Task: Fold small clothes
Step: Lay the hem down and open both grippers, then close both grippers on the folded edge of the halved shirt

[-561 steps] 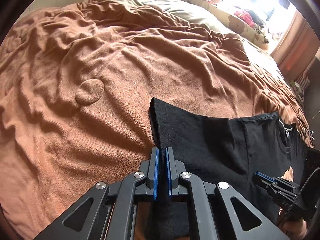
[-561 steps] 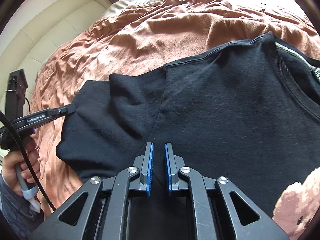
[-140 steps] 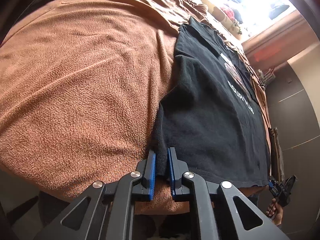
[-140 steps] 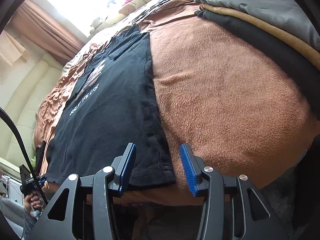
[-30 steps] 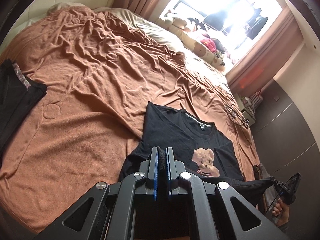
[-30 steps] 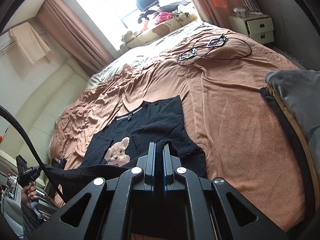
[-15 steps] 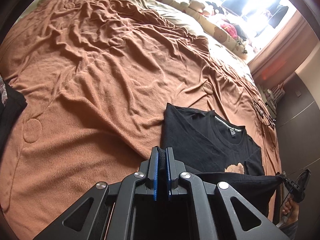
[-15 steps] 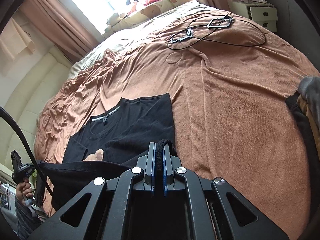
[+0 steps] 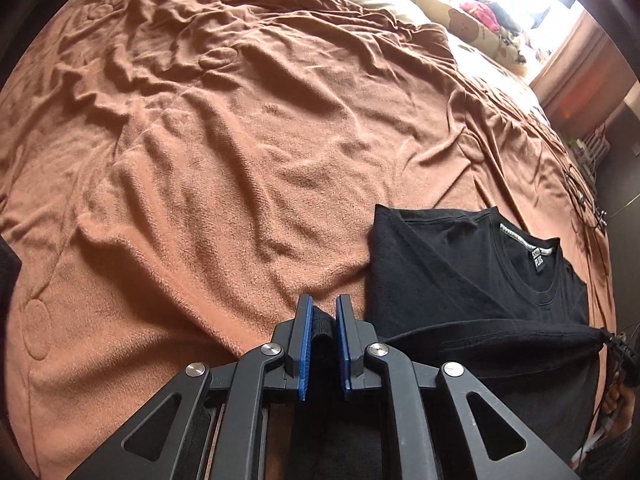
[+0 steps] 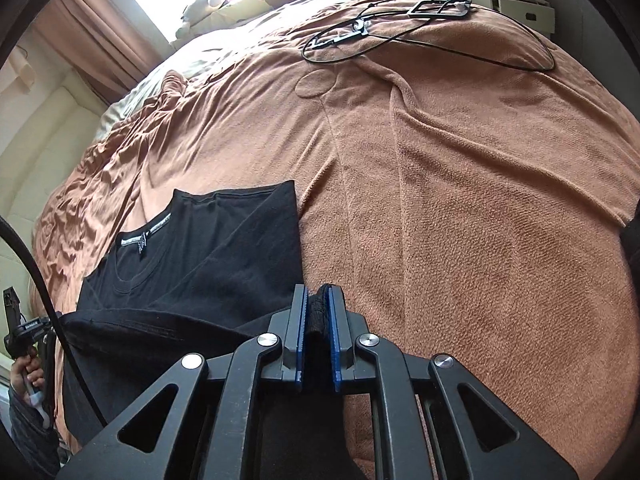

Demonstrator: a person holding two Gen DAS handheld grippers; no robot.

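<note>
A black T-shirt lies on the brown blanket, collar and label away from me. Its lower half is folded up towards the collar, and the hem runs in a raised line between both grippers. My left gripper has its jaws opening, with the hem corner loose between the blue pads. My right gripper is opening too; its hem corner leans on the right pad, with a gap at the left pad. In the right wrist view the T-shirt lies left of the jaws. Each gripper shows small at the other view's edge.
Black cables and a hanger lie on the far part of the blanket. Plush toys and pillows line the window side. Dark clothes show at the left edge and the right edge. A white nightstand stands behind the bed.
Both grippers have carried the hem forward and down over the shirt, covering the bear print. Their jaws, pinched tight on the hem before, now stand slightly apart.
</note>
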